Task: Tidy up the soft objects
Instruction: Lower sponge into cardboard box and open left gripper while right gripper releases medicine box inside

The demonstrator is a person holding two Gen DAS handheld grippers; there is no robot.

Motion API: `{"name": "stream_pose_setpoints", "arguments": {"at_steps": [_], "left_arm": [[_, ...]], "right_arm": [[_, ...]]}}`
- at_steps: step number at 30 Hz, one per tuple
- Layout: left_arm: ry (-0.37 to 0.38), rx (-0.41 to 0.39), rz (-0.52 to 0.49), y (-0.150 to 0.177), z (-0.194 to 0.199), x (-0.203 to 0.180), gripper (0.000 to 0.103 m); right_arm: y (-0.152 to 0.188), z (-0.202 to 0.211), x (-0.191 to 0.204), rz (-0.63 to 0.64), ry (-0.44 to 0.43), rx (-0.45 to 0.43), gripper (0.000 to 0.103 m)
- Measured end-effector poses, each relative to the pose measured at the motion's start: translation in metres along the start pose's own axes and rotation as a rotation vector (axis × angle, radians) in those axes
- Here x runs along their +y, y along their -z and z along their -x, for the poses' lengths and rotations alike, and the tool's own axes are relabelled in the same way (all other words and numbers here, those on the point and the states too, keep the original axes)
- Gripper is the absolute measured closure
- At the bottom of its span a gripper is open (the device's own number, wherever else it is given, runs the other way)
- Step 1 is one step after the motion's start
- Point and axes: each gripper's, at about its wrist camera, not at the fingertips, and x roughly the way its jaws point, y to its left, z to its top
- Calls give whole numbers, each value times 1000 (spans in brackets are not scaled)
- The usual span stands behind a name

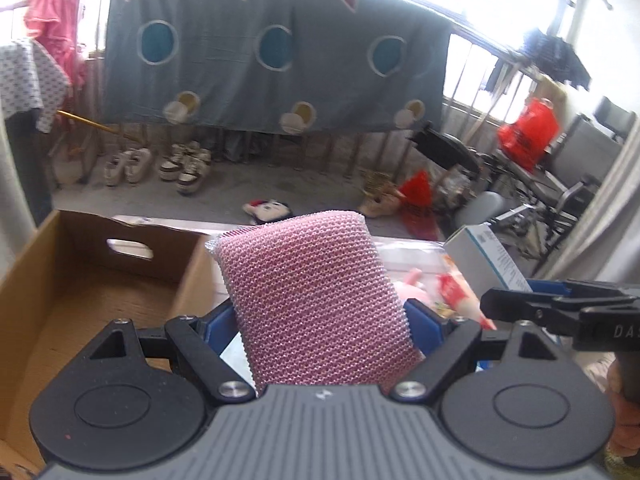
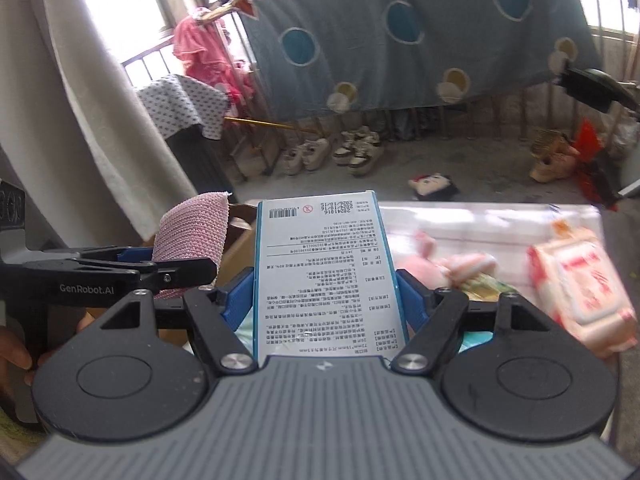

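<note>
My left gripper (image 1: 322,316) is shut on a pink knitted sponge (image 1: 316,296), held upright just right of an open cardboard box (image 1: 80,280). The sponge also shows in the right wrist view (image 2: 192,236). My right gripper (image 2: 324,300) is shut on a white and blue printed carton (image 2: 324,276), held upright; the carton also shows in the left wrist view (image 1: 488,260). Both grippers are side by side above the table. A pink plush toy (image 2: 452,266) and a red and white soft pack (image 2: 580,288) lie on the table to the right.
A clear plastic sheet (image 2: 500,220) covers the table. On the floor beyond are a doll (image 1: 270,209), several shoes (image 1: 160,164) and red bags (image 1: 528,128). A blue blanket (image 1: 272,60) hangs on the railing. A curtain (image 2: 80,100) hangs at left.
</note>
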Motion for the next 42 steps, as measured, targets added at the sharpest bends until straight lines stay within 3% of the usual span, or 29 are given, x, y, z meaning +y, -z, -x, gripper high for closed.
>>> {"name": "stream_pose_setpoints", "arguments": {"at_steps": [5,12,16,22,31,42], "left_arm": [[-110,1,9,-17,7,55,15],[-241,46,33,-33,-11,153,15],[-280,110,30,-38,-39,202,15],[-365,216,-74,-34,-89,253,15],[-381,301,-220,-26,-138,267,15],[-406,369,-296,-23,-180,269,13]], "right_arm": [[-42,-51,47,9,-113,33,30],[-87,-145,116,-51,-237,152,30],[-96,-212,152,-100,-249,239,30],[-88,-311,193,-156,-217,350,30],[-72,-408,218,-184,-114,447,30],[-58,-466,218,-227,-37,506,30]]}}
